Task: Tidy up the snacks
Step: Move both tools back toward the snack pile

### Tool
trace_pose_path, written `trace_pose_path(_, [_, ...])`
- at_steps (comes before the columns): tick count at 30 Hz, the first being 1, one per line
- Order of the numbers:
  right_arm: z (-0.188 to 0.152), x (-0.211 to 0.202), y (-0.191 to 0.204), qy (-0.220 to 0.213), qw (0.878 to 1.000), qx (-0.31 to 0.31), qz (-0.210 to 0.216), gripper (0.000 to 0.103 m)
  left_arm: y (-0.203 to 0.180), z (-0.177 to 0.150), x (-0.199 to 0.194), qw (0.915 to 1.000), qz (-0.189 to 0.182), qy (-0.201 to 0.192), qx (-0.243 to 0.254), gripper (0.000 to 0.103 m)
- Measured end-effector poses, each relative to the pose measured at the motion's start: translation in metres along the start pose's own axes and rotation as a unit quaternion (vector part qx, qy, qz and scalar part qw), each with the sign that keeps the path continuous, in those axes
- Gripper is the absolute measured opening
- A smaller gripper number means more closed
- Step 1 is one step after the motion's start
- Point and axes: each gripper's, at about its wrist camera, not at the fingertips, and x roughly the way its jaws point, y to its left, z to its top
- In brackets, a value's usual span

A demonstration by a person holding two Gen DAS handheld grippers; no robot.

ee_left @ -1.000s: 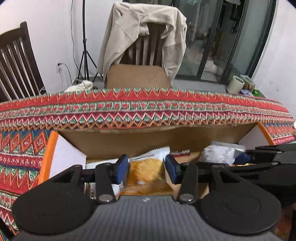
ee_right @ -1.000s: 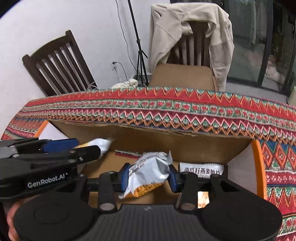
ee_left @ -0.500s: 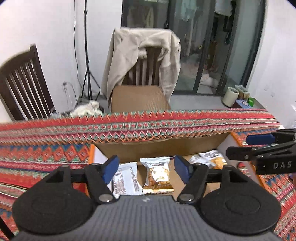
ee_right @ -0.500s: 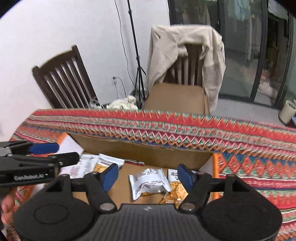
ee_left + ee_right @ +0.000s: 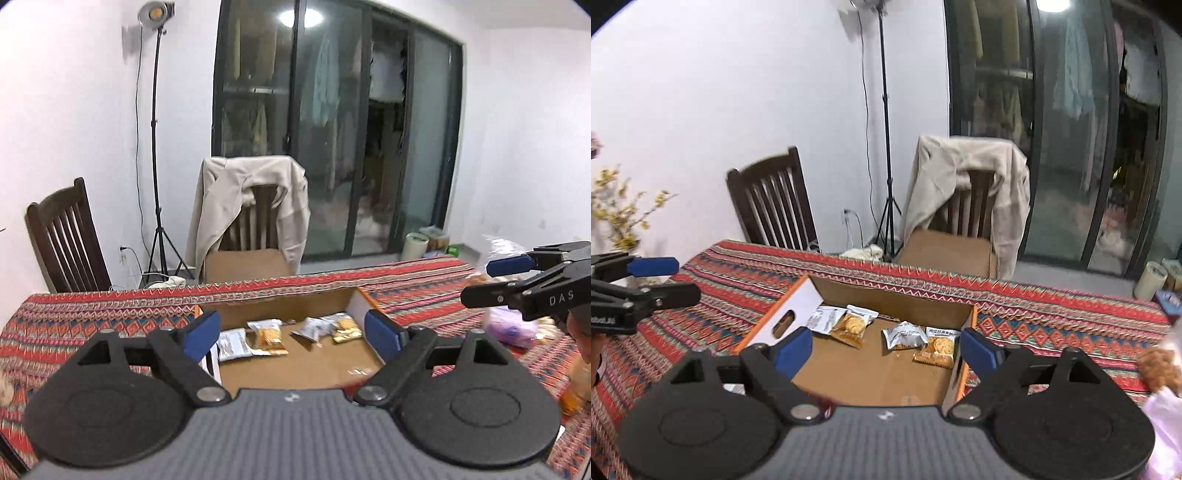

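Observation:
An open cardboard box (image 5: 280, 306) (image 5: 886, 295) with orange edges sits on the patterned tablecloth. On its floor lie a white packet (image 5: 231, 343) (image 5: 822, 319), an orange snack packet (image 5: 267, 336) (image 5: 853, 325), a silver packet (image 5: 312, 328) (image 5: 905, 336) and another orange packet (image 5: 345, 326) (image 5: 938, 347). My left gripper (image 5: 291, 336) (image 5: 676, 281) hangs above and in front of the box, its jaws opening with nothing between them. To its right, my right gripper (image 5: 886, 349) (image 5: 487, 280) is also opening and empty.
A chair draped with a beige jacket (image 5: 251, 206) stands behind the table, a dark wooden chair (image 5: 62, 243) to its left, and a light stand (image 5: 157, 147) between them. A purple bag (image 5: 511, 326) lies on the cloth right of the box. Yellow flowers (image 5: 617, 221) stand far left.
Both grippers rose and drew back from the box while their jaws spread. The right one let go of the silver packet, which now lies on the box floor.

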Motion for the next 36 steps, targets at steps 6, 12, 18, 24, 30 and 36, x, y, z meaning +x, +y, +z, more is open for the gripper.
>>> trace_pose_path(6, [-0.058, -0.087, 0.026, -0.047, 0.999, -0.014, 0.016, 0.096, -0.028, -0.062, -0.085, 0.9985, 0.014, -0.048, 0.021, 0.097])
trace_pose_path(12, [-0.13, -0.154, 0.054, -0.102, 0.994, -0.028, 0.018, 0.102, -0.046, -0.124, -0.142, 0.9959, 0.037, -0.08, 0.02, 0.1])
trace_pose_path(18, [-0.195, -0.187, 0.072, -0.128, 0.991, -0.028, 0.013, 0.103, -0.045, -0.179, -0.172, 0.9943, 0.058, -0.088, -0.013, 0.1])
trace_pose_path(24, [-0.255, -0.195, 0.096, -0.139, 0.989, -0.032, -0.04, 0.103, -0.038, -0.222, -0.185, 0.9946, 0.069, -0.07, -0.033, 0.101])
trace_pose_path(30, [-0.306, -0.169, 0.103, -0.085, 0.996, -0.005, -0.038, 0.103, -0.024, -0.253, -0.167, 0.9968, 0.068, -0.01, -0.041, 0.101])
trace_pose_path(36, [-0.323, -0.149, 0.11, -0.051, 0.997, -0.012, -0.052, 0.103, -0.012, -0.261, -0.148, 0.9962, 0.07, 0.005, -0.052, 0.1])
